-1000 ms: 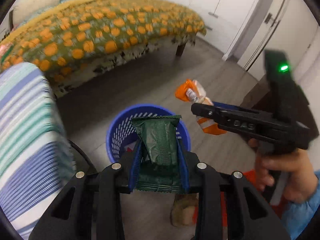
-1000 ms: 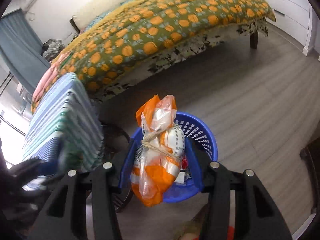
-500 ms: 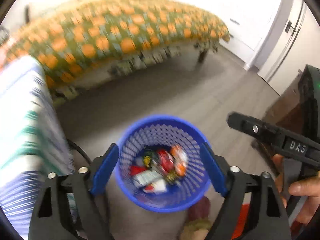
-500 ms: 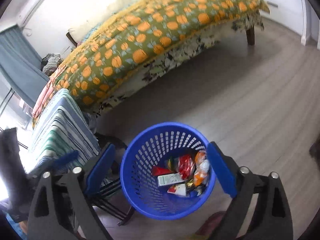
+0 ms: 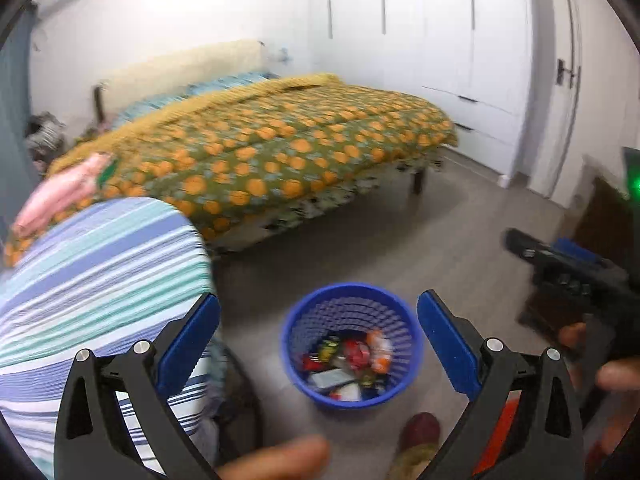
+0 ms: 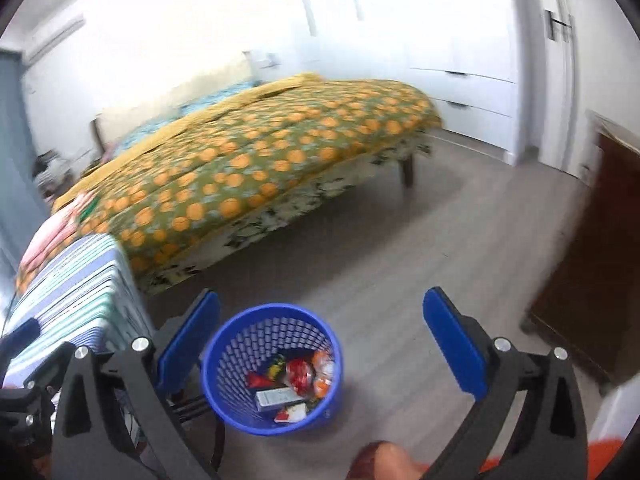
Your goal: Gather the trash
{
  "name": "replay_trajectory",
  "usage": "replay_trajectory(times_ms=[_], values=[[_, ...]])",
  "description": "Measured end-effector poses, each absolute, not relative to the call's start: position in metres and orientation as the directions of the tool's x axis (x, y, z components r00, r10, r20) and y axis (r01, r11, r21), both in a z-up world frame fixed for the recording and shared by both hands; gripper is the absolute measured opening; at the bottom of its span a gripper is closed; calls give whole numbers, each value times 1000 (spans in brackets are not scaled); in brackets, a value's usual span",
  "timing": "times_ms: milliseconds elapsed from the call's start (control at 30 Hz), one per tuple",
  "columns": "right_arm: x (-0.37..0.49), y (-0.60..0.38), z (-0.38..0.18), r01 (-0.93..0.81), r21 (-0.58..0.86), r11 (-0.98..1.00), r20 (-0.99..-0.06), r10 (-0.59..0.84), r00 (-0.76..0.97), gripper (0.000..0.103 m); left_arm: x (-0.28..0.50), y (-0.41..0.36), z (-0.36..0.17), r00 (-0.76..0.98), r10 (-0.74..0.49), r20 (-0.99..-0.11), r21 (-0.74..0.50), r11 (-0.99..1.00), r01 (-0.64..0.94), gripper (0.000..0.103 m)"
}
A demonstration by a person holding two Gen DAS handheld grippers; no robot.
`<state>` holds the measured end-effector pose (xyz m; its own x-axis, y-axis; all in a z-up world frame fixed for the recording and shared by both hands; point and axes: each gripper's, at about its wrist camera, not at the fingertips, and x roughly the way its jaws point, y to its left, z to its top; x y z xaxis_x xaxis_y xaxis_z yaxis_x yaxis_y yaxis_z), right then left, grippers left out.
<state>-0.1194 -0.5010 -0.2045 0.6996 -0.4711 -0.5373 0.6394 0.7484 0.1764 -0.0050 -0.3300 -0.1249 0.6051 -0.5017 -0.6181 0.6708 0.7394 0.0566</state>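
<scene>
A blue mesh basket (image 5: 296,360) stands on the grey floor with several wrappers (image 5: 352,356) inside it. My left gripper (image 5: 318,300) hangs above and in front of the basket; its jaws are opening and nothing is between its blue pads (image 5: 188,336). In the right wrist view the same basket (image 6: 224,380) sits low and left of centre, with wrappers (image 6: 292,384) in its bottom. My right gripper (image 6: 322,296) stands wide open and empty above it. The right gripper's black body (image 5: 568,272), held in a hand (image 5: 616,376), shows at the right edge of the left wrist view.
A bed with a green, orange-dotted cover (image 5: 280,152) fills the middle distance. A striped cloth (image 5: 92,272) drapes over a stand just left of the basket. A dark wooden cabinet (image 6: 592,260) stands on the right and white wardrobes (image 5: 460,60) line the far wall. A foot (image 5: 418,432) is beside the basket.
The left gripper let go of a green wrapper and the right an orange-and-white bag; both now lie in the basket. Both grippers opened wide, rose and tilted up.
</scene>
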Motion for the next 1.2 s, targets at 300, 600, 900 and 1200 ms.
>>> replay_trajectory(times_ms=[300,600,900,1200], values=[[-132,-486,-221,637,139,758,-640,-422,642,98,1,-329,-146,523,-438,-731,30,745,666,98],[-123,-472,-243,576,80,813,-728,-347,591,98,7,-340,-184,462,-374,-804,40,742,669,98],[-127,-471,-246,548,89,832,-738,-314,597,98,12,-347,-196,430,-355,-830,26,745,667,98],[-126,-468,-248,539,102,836,-747,-294,597,98,12,-347,-199,417,-352,-838,16,748,664,98]])
